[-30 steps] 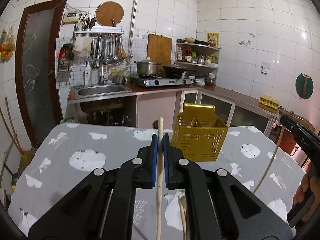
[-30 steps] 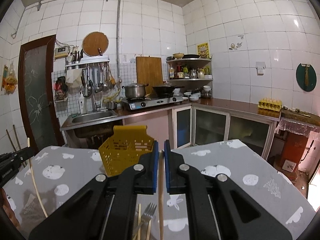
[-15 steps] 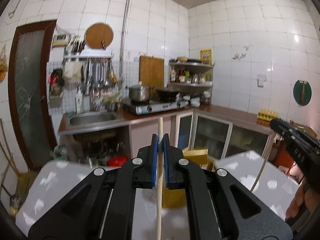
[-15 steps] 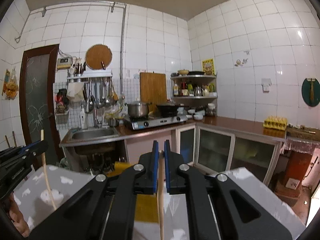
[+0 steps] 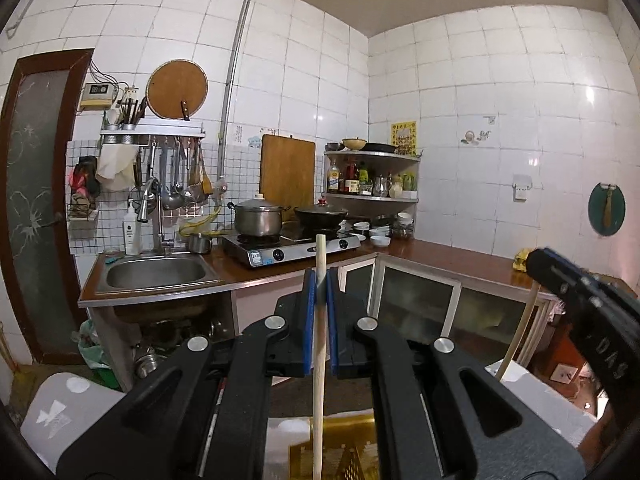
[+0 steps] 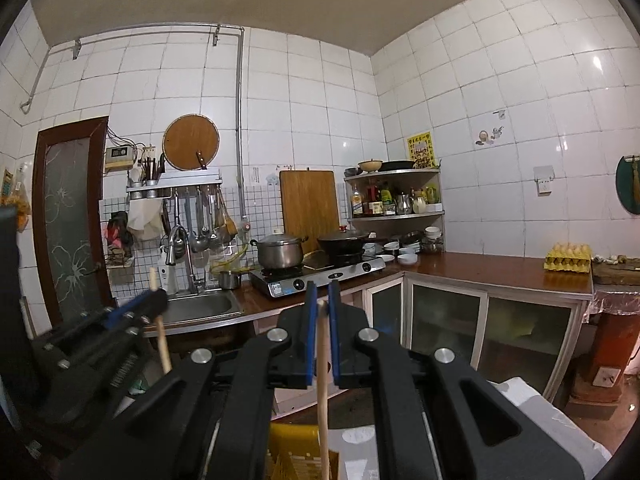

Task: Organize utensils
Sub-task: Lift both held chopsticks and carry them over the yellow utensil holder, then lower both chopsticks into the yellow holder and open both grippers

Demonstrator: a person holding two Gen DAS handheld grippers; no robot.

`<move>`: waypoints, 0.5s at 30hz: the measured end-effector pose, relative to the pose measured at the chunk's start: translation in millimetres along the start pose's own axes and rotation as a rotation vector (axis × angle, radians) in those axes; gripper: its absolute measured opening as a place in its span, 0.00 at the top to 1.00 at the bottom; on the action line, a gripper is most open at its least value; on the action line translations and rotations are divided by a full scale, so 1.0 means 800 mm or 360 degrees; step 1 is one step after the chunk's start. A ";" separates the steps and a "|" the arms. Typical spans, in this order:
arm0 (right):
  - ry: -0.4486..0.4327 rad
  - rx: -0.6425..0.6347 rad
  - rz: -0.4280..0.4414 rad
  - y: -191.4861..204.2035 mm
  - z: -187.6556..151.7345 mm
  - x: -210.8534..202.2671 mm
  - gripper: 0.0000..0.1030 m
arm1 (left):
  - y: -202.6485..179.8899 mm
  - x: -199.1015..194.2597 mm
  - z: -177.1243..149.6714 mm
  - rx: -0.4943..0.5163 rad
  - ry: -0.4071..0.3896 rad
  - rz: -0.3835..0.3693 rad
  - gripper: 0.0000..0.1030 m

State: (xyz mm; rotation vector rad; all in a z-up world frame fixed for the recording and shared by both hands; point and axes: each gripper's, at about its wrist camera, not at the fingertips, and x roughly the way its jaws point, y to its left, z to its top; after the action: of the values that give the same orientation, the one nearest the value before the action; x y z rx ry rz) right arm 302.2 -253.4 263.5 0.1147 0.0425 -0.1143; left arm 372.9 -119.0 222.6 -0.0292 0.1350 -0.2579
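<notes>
Chopstick (image 5: pixel 319 344) upright, pinched between blue pads (image 5: pixel 308 312) of left gripper (image 5: pixel 320 292), tip poking above the pads, lower end over yellow basket (image 5: pixel 344 456) at bottom edge. Second chopstick (image 6: pixel 322 380) clamped the same way in right gripper (image 6: pixel 322 300), running down toward the basket (image 6: pixel 296 456). Both held high, level with kitchen counter (image 5: pixel 440 252) behind. Each gripper seen at the edge of the other's view. Table (image 5: pixel 68 408) with grey patterned cloth below. Stove (image 5: pixel 292 246), pot (image 5: pixel 258 216), sink (image 5: pixel 156 272) beyond.

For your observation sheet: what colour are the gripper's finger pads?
Blue pads, clearest in the left wrist view.
</notes>
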 end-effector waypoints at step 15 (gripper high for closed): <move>0.0386 -0.0026 -0.0017 -0.025 -0.112 0.081 0.94 | 0.026 0.063 -0.106 0.0010 0.0244 0.0043 0.95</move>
State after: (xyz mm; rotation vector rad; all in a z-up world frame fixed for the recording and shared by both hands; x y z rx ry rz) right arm 361.1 -269.7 168.9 0.1116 0.2859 -0.1102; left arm 415.2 -112.8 131.3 -0.0012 0.2867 -0.2337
